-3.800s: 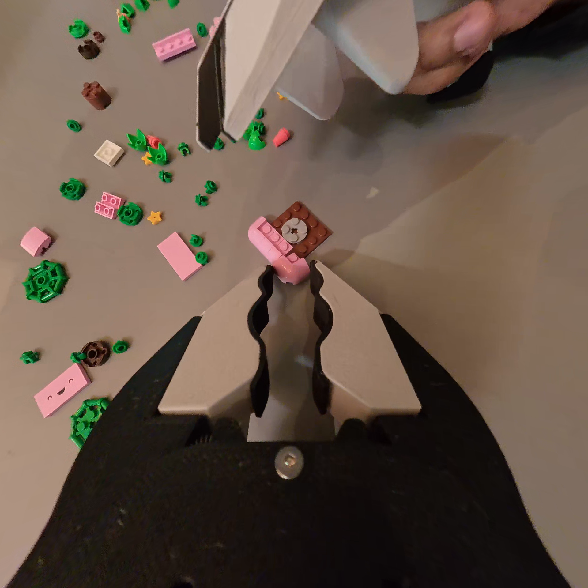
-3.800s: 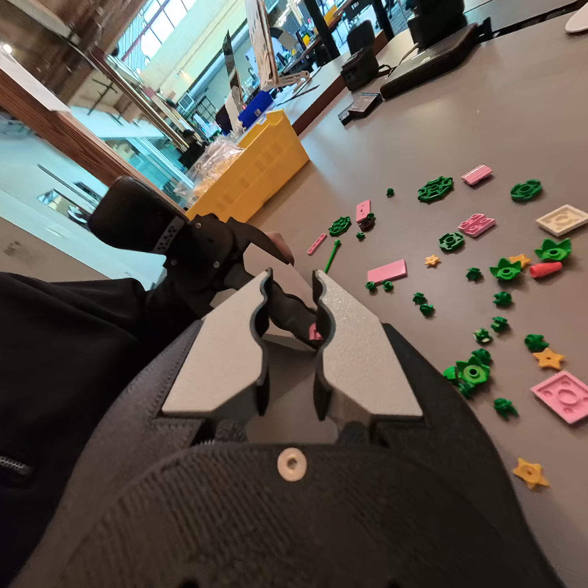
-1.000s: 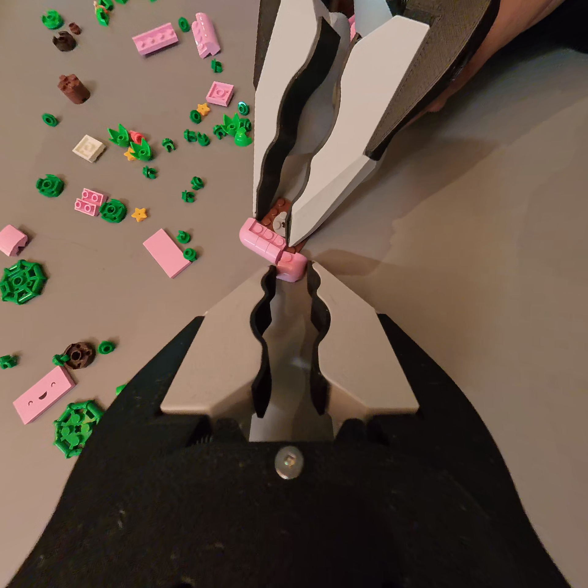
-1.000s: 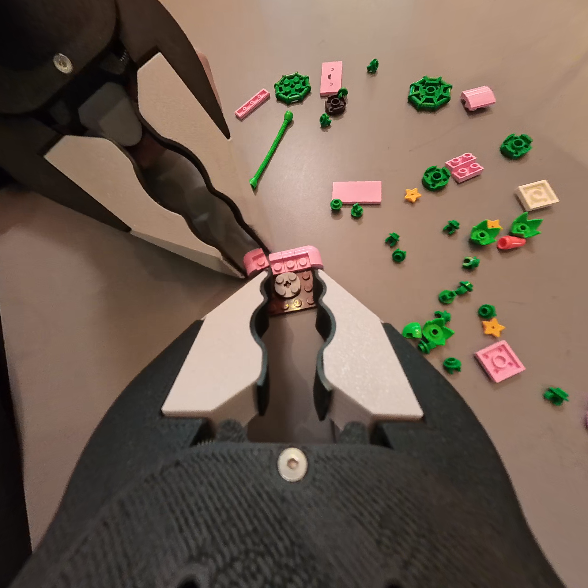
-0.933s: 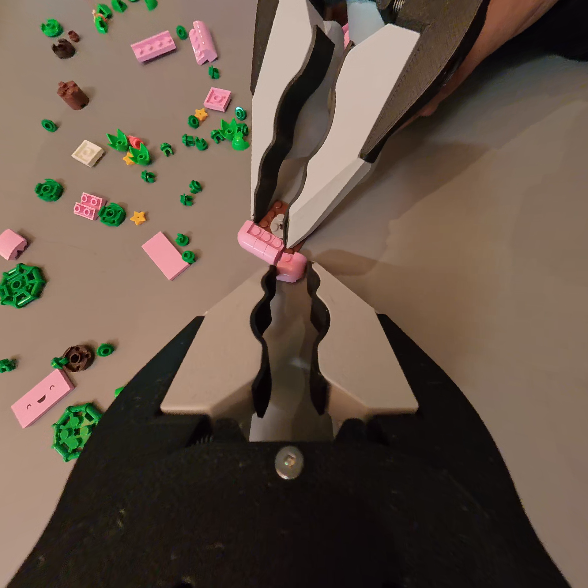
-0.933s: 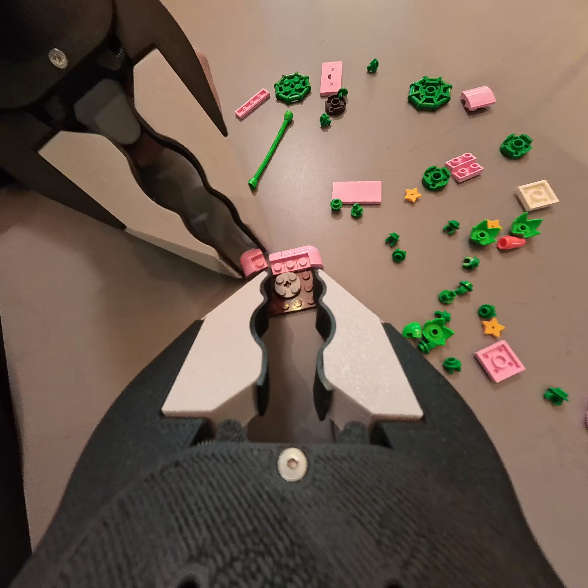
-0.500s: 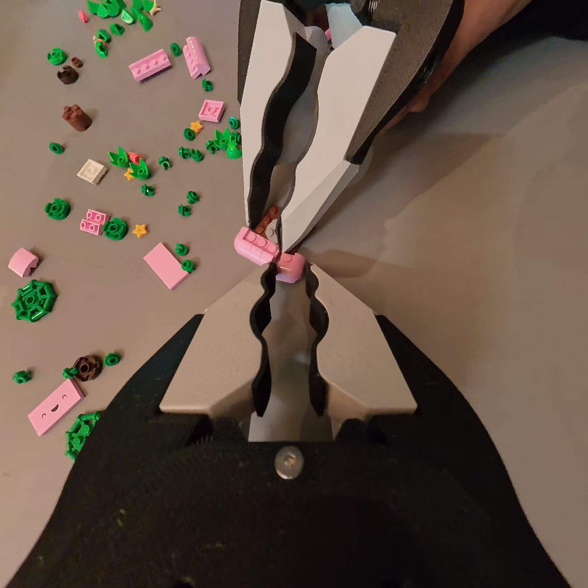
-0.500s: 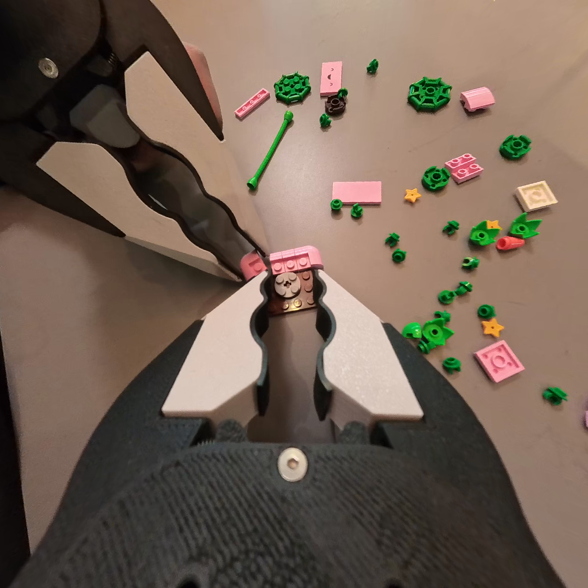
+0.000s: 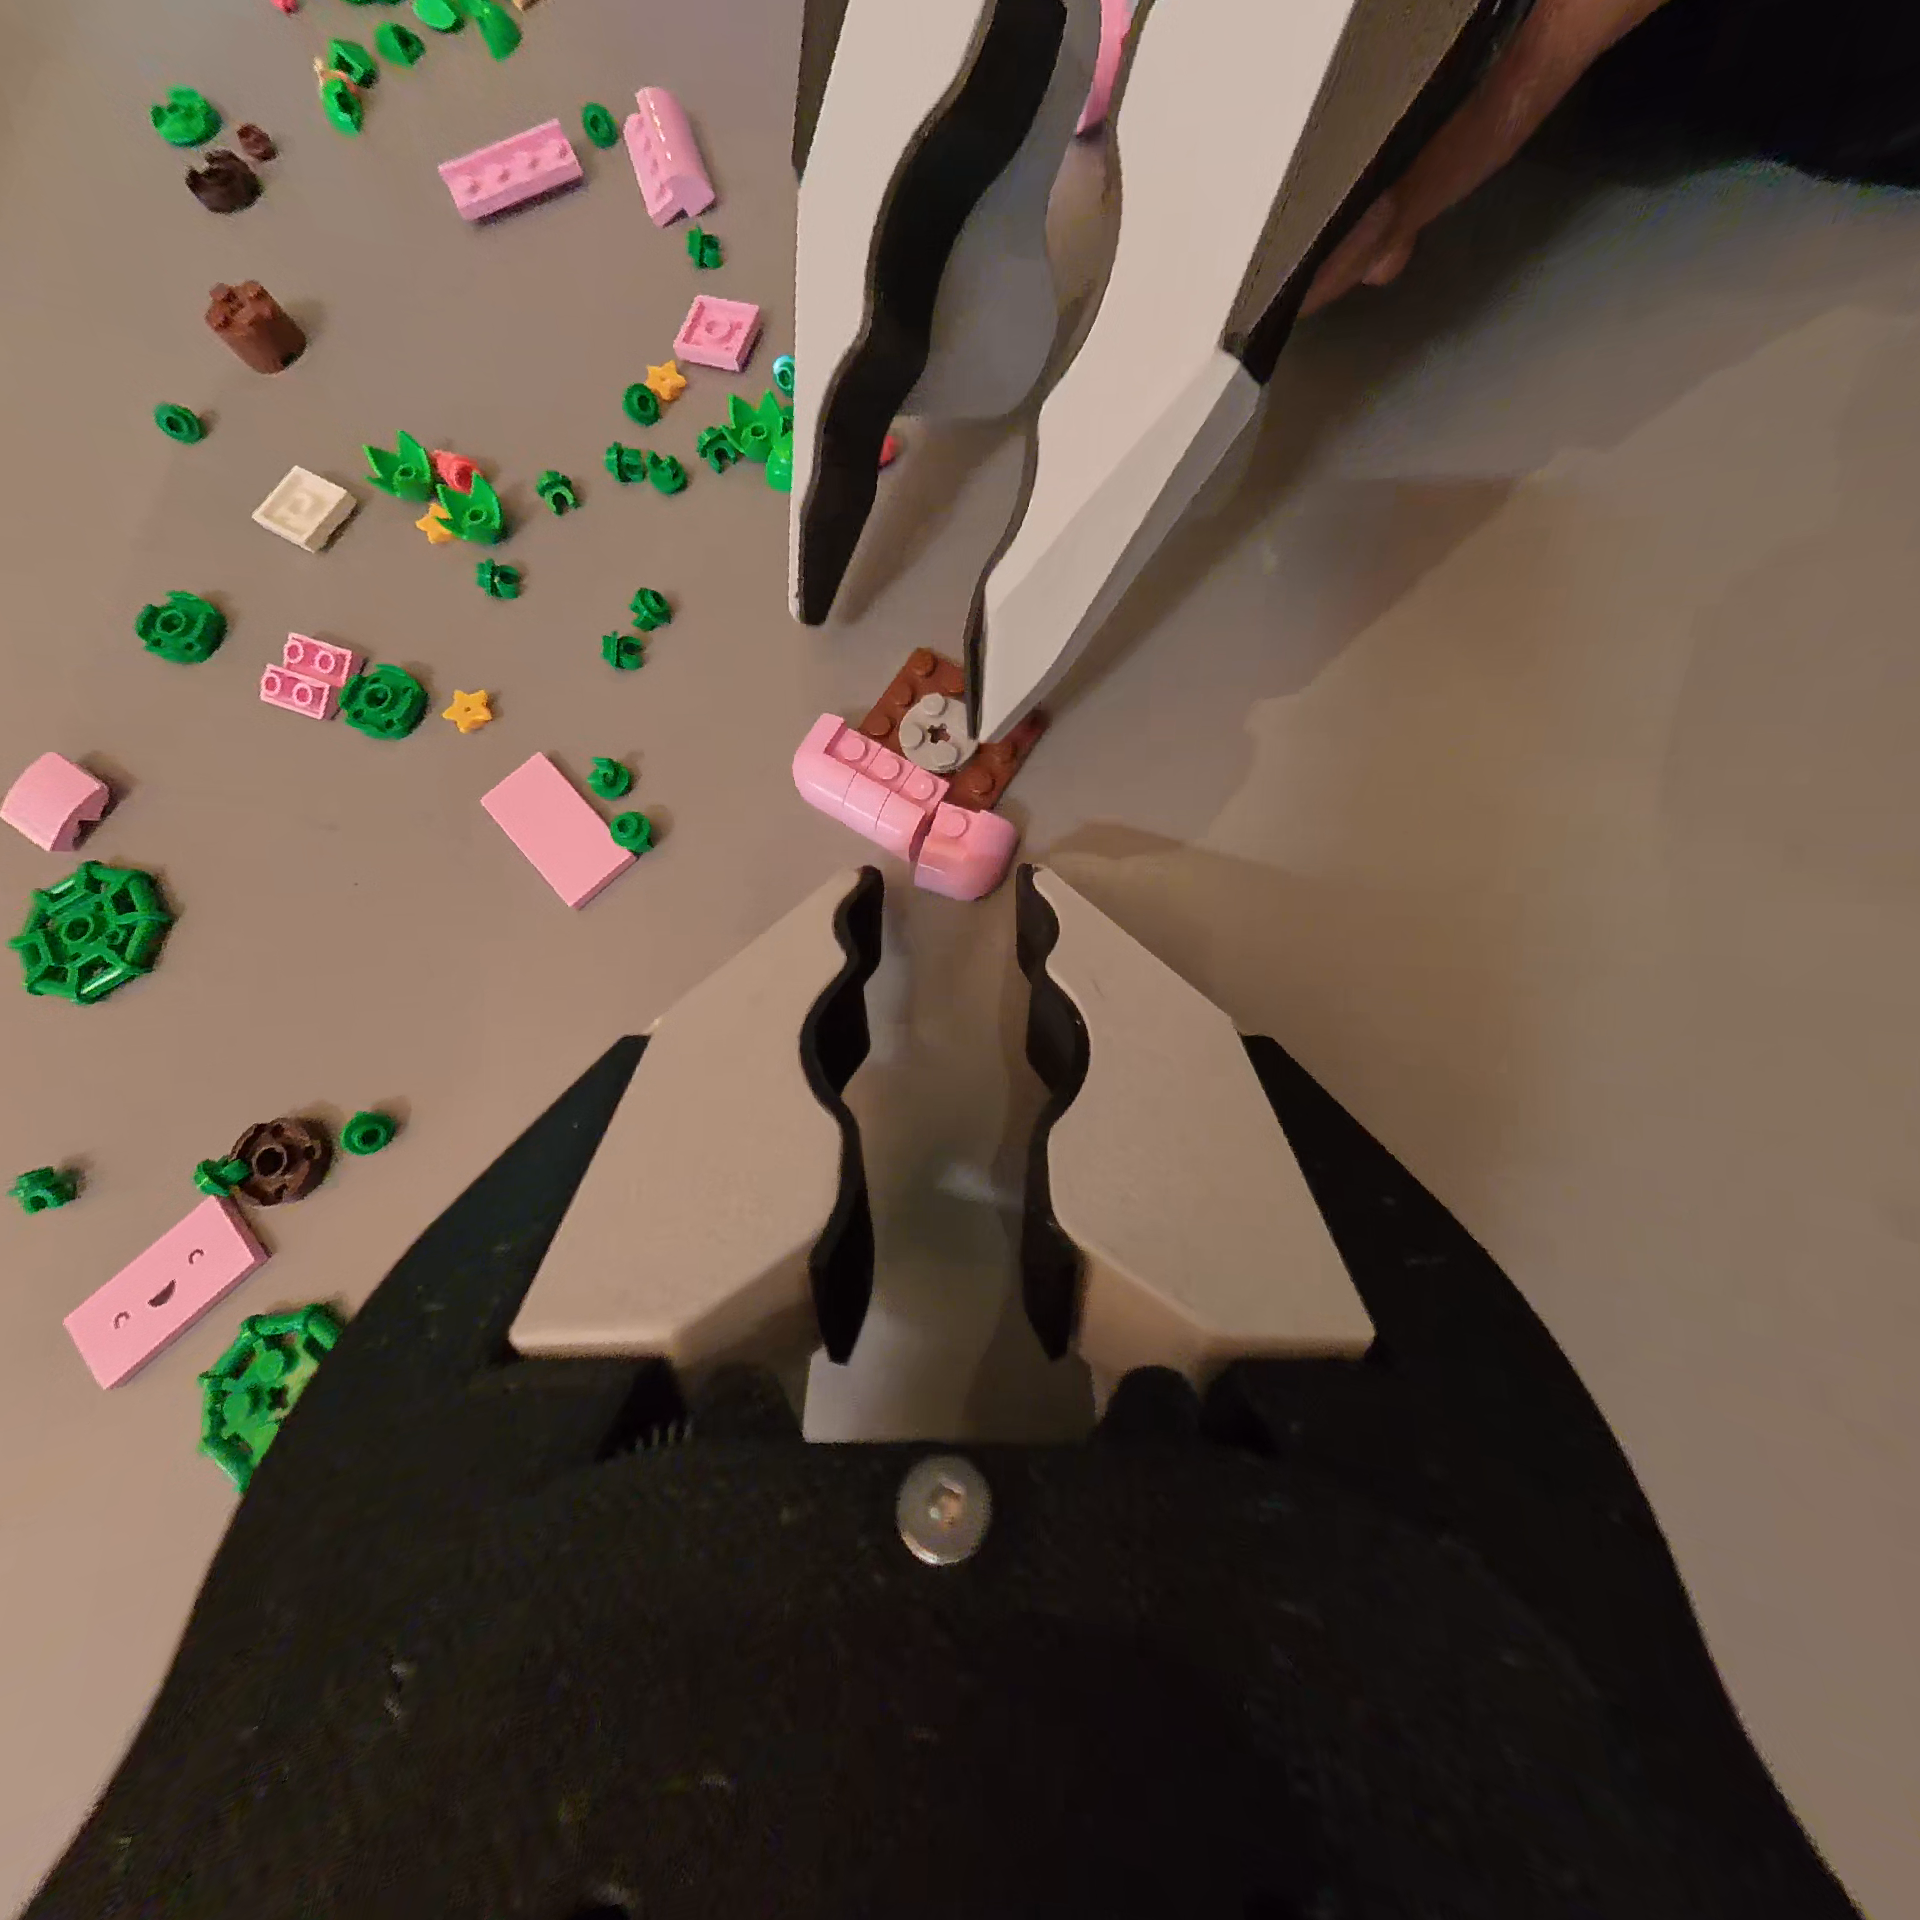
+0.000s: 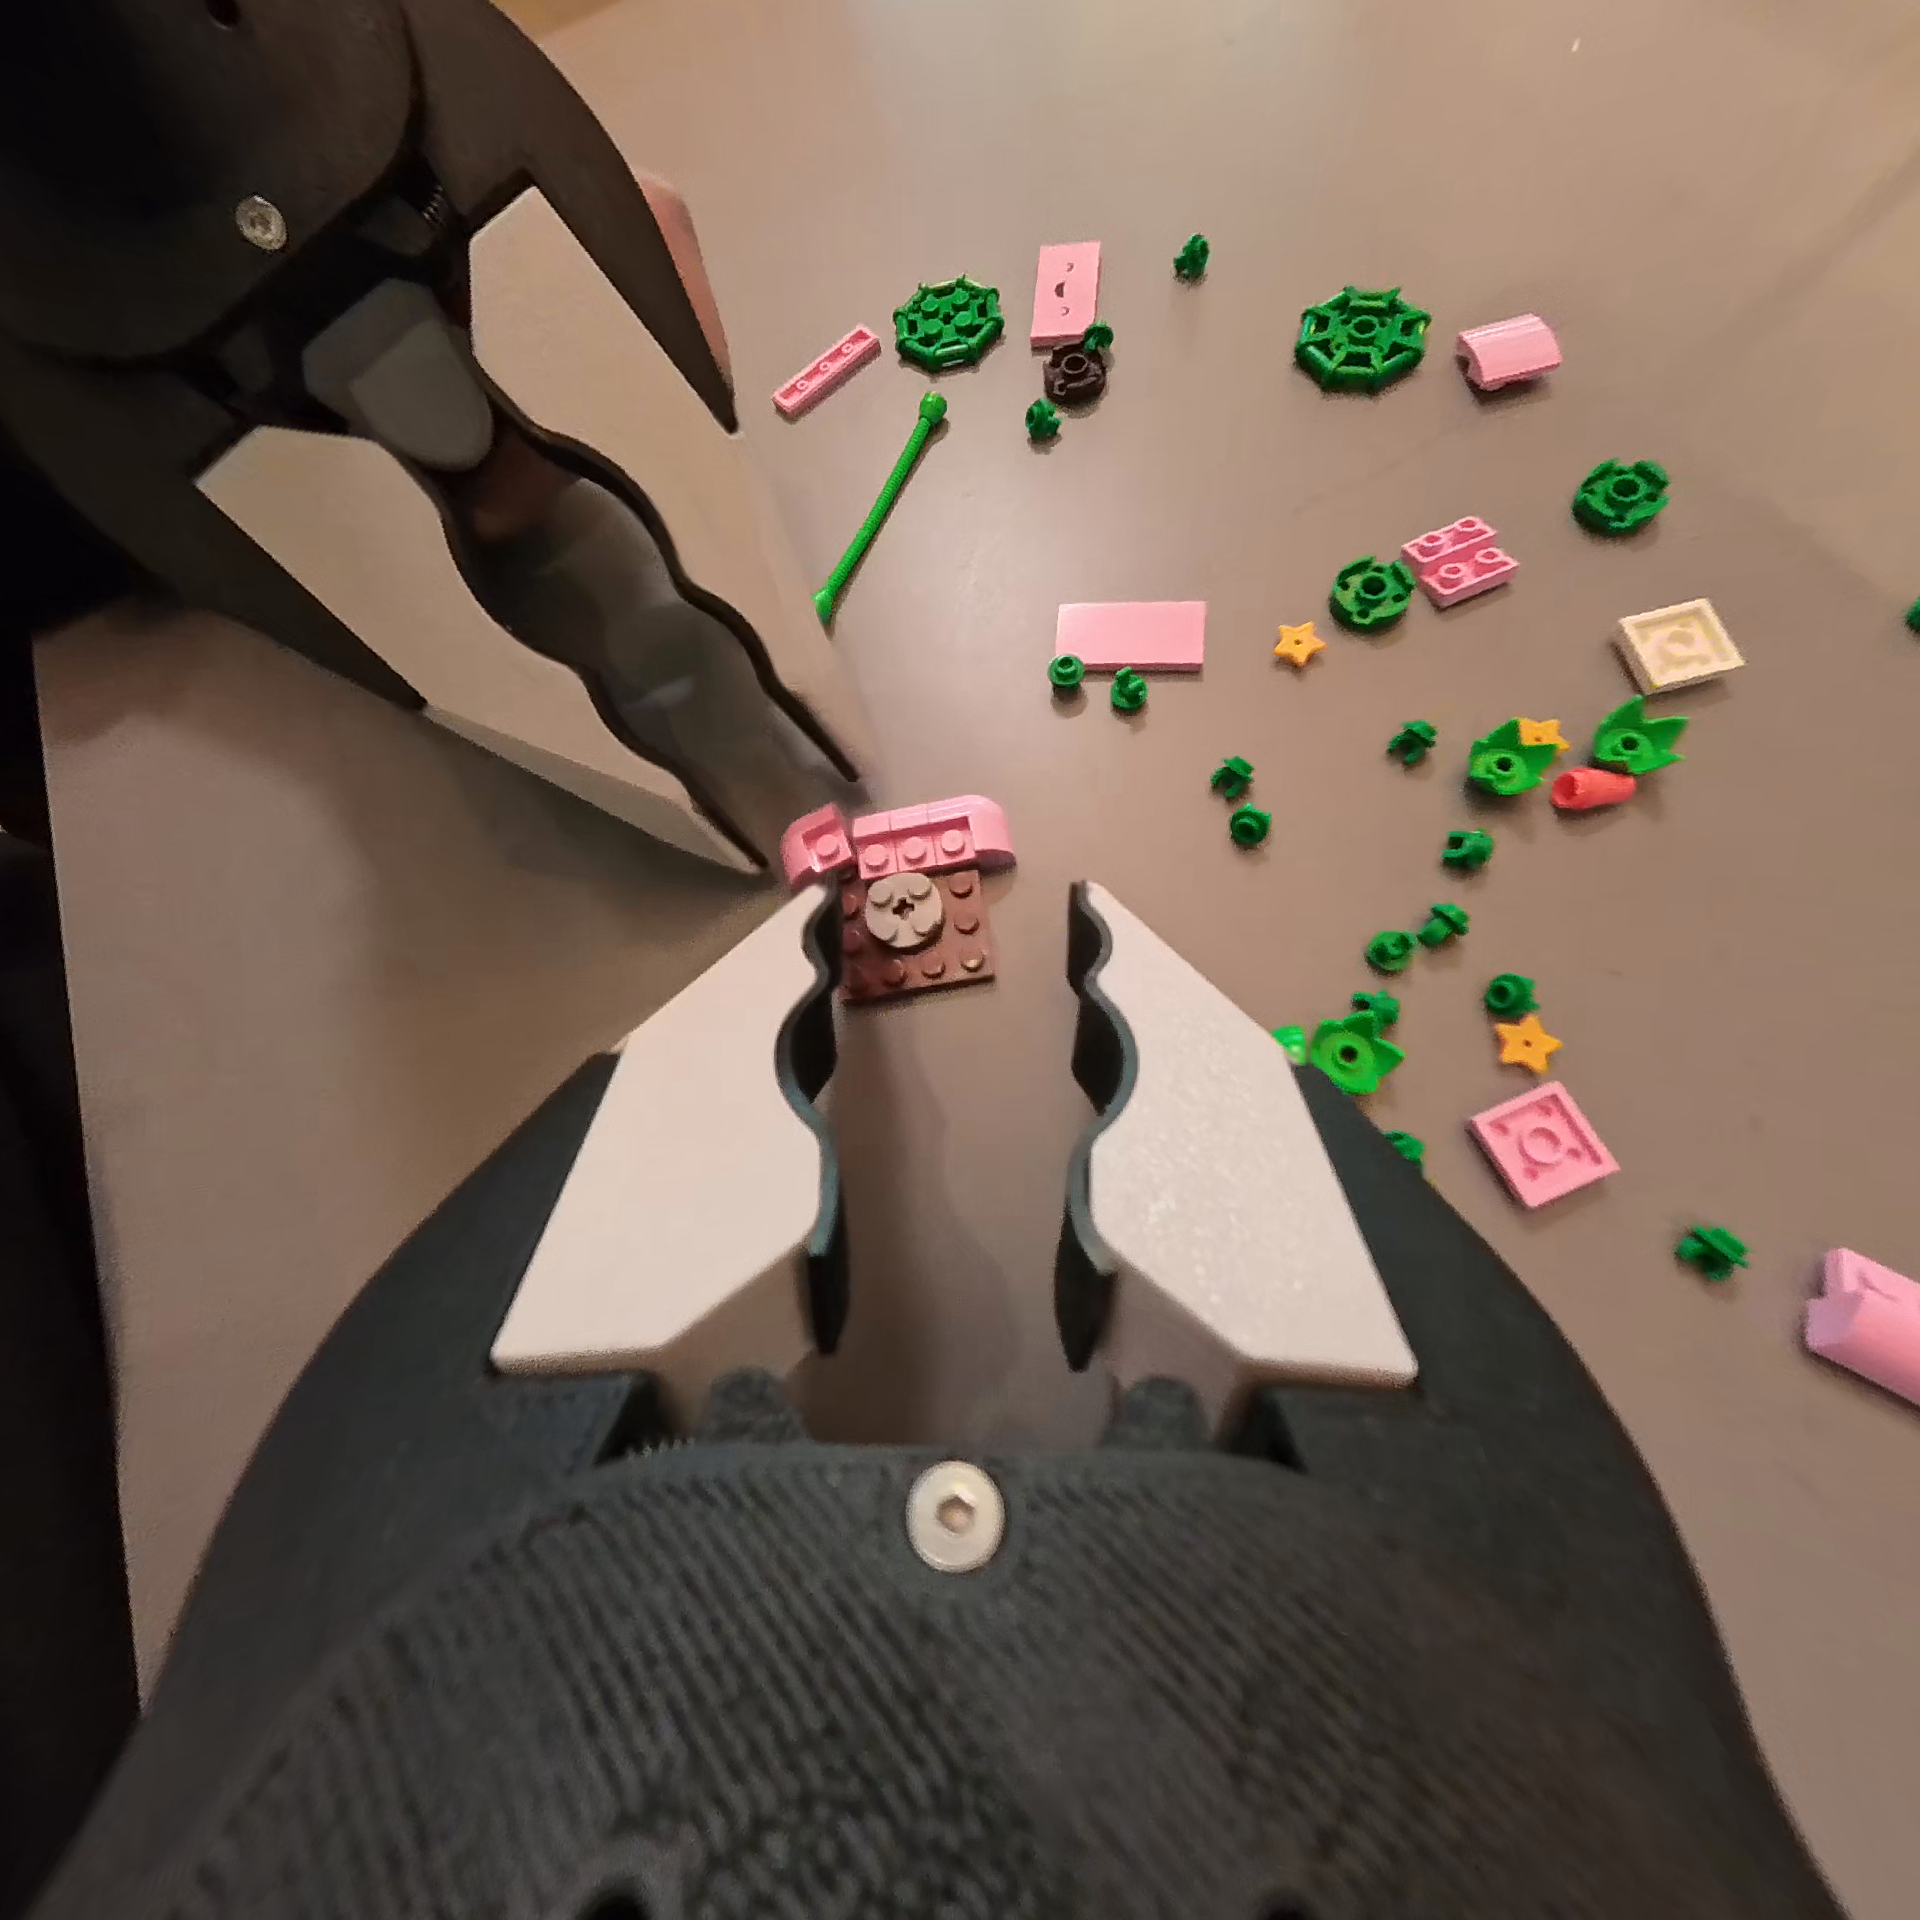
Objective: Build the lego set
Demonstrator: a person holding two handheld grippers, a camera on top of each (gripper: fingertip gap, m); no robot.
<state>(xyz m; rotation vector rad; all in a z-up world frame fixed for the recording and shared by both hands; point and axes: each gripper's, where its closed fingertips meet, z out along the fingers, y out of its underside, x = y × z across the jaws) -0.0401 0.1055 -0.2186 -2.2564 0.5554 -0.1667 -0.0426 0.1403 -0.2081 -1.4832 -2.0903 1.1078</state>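
Observation:
A small build lies on the grey table: a brown plate [image 9: 914,675] with a grey round piece [image 9: 938,732] on it, a row of pink bricks [image 9: 873,784] along one edge and a pink corner brick [image 9: 966,847]. My left gripper [image 9: 945,883] is slightly open, its tips either side of the corner brick's near end with a gap on the left. My right gripper [image 10: 948,894] is open wide. The brown plate [image 10: 935,961] lies between its fingers, against the left one. From the left wrist view the right gripper [image 9: 899,665] comes down from above.
Loose green, pink and yellow pieces lie scattered to the left in the left wrist view: a pink tile [image 9: 556,826], a pink face tile [image 9: 161,1294], a brown cylinder [image 9: 255,327]. In the right wrist view a green rod [image 10: 883,499] and a pink square plate [image 10: 1543,1143] lie nearby. Spacing between my two grippers at the tips: around 4 cm. Between my right fingertips and the pink tile [image 9: 556,826] there is roughly 6 cm. It turns up in the right wrist view [image 10: 1125,631] as well.
My right gripper has opened, let go of the brown plate and drawn back. My left gripper has widened a little around the pink corner brick. The build now rests on the table.

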